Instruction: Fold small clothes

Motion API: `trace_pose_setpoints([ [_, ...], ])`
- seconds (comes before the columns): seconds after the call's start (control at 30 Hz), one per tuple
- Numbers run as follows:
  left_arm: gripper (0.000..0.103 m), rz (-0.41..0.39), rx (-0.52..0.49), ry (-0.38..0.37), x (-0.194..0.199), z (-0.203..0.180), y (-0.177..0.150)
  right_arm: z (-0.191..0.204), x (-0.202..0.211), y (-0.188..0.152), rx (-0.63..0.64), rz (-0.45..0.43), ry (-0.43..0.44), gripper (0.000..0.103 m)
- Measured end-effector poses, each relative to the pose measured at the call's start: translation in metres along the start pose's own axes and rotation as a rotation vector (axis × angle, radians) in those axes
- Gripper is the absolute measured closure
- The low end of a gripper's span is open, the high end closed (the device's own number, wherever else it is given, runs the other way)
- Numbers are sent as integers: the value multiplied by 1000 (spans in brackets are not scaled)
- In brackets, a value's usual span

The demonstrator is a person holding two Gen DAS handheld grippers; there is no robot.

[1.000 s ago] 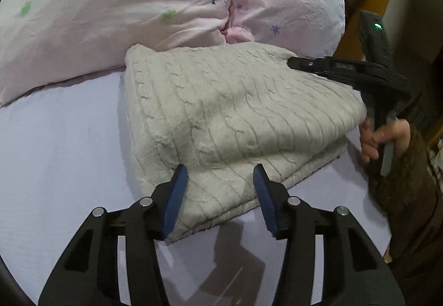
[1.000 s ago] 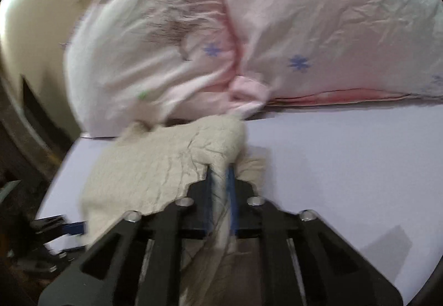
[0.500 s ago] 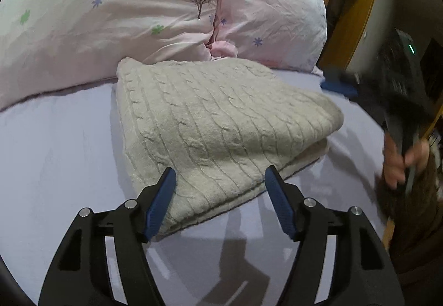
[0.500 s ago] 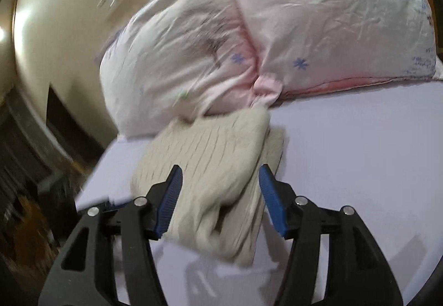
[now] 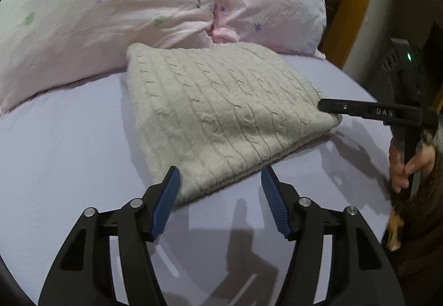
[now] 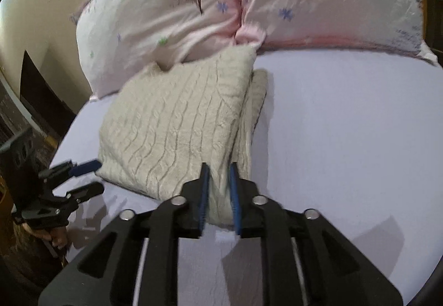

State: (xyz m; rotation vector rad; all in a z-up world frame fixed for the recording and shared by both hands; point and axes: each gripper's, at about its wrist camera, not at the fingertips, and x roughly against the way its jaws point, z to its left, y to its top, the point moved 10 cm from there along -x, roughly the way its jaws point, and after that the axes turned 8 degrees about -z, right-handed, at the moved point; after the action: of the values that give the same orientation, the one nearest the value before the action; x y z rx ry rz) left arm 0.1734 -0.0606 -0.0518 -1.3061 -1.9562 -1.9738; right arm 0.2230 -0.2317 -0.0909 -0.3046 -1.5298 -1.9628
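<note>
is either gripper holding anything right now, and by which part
The right gripper pinches the folded sweater at its near corner. The left gripper is open, holding nothing.

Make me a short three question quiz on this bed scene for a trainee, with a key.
1. True or false: the right tool is shut on a corner of the folded sweater.
2. Multiple choice: the left tool is A) clamped on the sweater, B) open at the sweater's near edge, C) gripping a pillow.
3. Fill in: the sweater lies on the ____ bed sheet, its far edge against the pillows.

Key: 1 true; 2 B; 3 lavender.
</note>
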Motion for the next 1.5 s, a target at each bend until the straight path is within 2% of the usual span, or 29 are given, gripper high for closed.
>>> trace_pose_setpoints([
  [0.03,32,-4,28,13,8,2,-1,-2,7,2,13,-23,-28,48],
  [0.07,19,-6,53,38,14,4,-2,-2,16,3,26,-48,-47,27],
  [0.1,15,-17,79,87,23,8,-3,-1,26,2,39,-72,-54,20],
  [0.13,11,-27,91,121,30,10,-3,3,33,1,49,-88,-48,6],
  [0.17,6,-36,102,167,37,11,-5,7,39,0,56,-103,-30,2],
  [0.23,1,-31,117,226,40,14,-7,21,44,-9,73,-106,1,2],
  [0.27,1,-21,119,250,39,15,-9,23,42,-12,83,-94,-13,2],
  [0.33,1,23,107,300,31,17,-13,26,30,-24,139,-51,-120,2],
  [0.4,1,81,102,352,20,23,-20,28,17,-33,170,-10,-188,2],
  [0.43,1,101,102,362,16,25,-23,31,12,-37,170,7,-192,2],
  [0.6,1,126,120,374,7,32,-32,37,-12,-52,120,78,-193,2],
  [0.77,1,136,93,395,5,31,-33,32,-21,-62,120,126,-255,2],
  [0.9,1,135,92,394,5,31,-33,35,-22,-65,158,131,-282,2],
  [1.5,1,136,90,394,5,31,-33,36,-21,-67,160,128,-276,2],
])
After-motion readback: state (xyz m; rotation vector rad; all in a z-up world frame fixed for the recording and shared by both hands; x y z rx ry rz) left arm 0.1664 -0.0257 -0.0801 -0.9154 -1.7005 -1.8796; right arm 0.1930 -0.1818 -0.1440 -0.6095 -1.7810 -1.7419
